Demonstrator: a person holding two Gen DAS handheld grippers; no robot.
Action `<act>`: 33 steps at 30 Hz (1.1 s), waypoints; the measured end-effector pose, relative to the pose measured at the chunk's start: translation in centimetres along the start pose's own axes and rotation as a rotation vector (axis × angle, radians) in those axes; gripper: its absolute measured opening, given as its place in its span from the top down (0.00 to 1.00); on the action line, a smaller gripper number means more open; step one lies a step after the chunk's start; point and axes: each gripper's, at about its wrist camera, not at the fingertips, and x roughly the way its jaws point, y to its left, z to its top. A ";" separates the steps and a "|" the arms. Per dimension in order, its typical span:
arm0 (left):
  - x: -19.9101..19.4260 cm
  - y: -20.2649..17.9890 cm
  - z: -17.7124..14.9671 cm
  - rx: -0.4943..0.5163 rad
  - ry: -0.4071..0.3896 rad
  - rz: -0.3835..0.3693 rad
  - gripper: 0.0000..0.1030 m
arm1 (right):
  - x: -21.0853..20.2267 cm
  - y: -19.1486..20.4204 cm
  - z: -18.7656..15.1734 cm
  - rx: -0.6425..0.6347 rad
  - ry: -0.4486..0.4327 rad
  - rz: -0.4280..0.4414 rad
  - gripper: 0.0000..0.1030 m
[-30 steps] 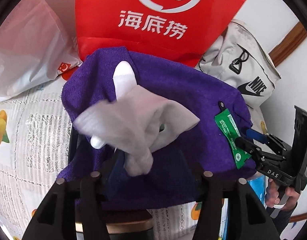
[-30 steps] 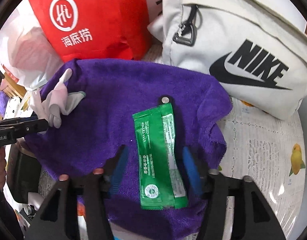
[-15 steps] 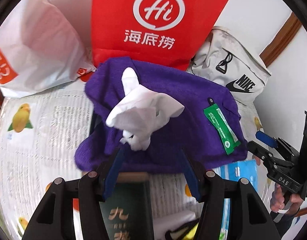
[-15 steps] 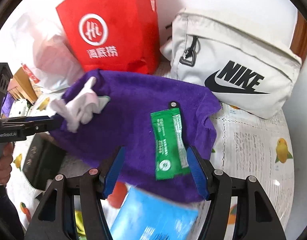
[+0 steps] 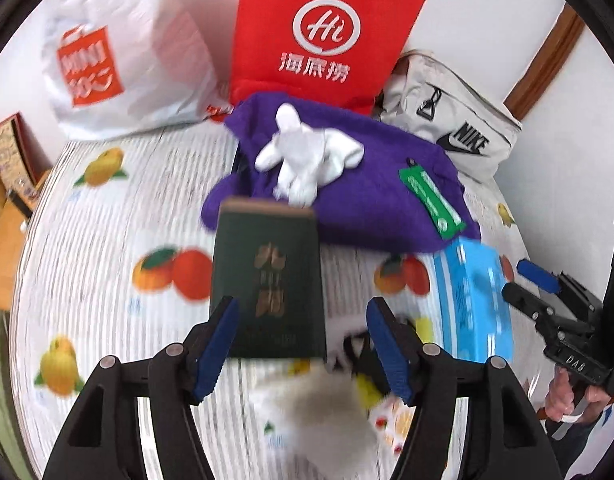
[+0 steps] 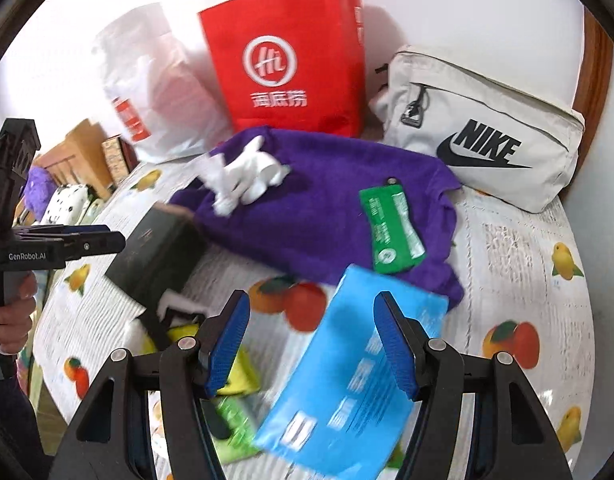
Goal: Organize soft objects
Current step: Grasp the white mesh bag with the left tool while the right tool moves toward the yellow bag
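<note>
A white glove (image 5: 307,158) was seen lying on a purple towel (image 5: 371,204) at the worktop's (image 5: 107,240) far side, ahead of both hand-held grippers. The left hand-held gripper (image 5: 303,350), judged nearer, was opening with nothing held; the right hand-held gripper (image 6: 311,340) was held open, empty. Bags crowded the towel's far edge.

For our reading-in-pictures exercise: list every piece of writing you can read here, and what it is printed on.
"Hi", Chinese characters below: red paper bag.
"NIKE": pale fabric pouch.
"MINI": white plastic bag.
"GenRobot.AI": left gripper.
"DAS": right gripper.
Blurred, unreadable: dark green book, blue packet, green sachet.
</note>
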 end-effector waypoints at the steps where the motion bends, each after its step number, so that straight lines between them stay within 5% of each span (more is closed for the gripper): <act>1: 0.0 0.1 -1.1 -0.003 0.005 0.000 0.37 | -0.2 0.3 -0.3 -0.004 -0.003 0.001 0.38; 14: 4.2 -0.2 -8.8 -0.010 0.113 -0.091 0.36 | -3.5 1.8 -7.0 0.012 0.019 0.024 0.38; 20: 4.8 -0.1 -9.9 -0.010 0.060 -0.125 0.39 | -3.5 1.6 -9.7 0.037 0.054 0.006 0.38; 24: 4.6 0.2 -10.3 0.014 0.047 -0.087 0.69 | -3.2 1.9 -10.4 0.042 0.063 0.006 0.38; 27: 4.3 1.0 -10.5 0.014 0.051 -0.091 0.75 | -3.0 2.5 -10.3 0.029 0.064 0.010 0.38; 31: 3.2 1.3 -10.9 0.037 0.026 -0.086 0.71 | -3.0 3.3 -9.9 0.007 0.057 0.030 0.38; 33: 3.0 1.2 -11.0 0.059 0.018 -0.074 0.39 | -2.8 3.5 -9.6 0.000 0.057 0.042 0.38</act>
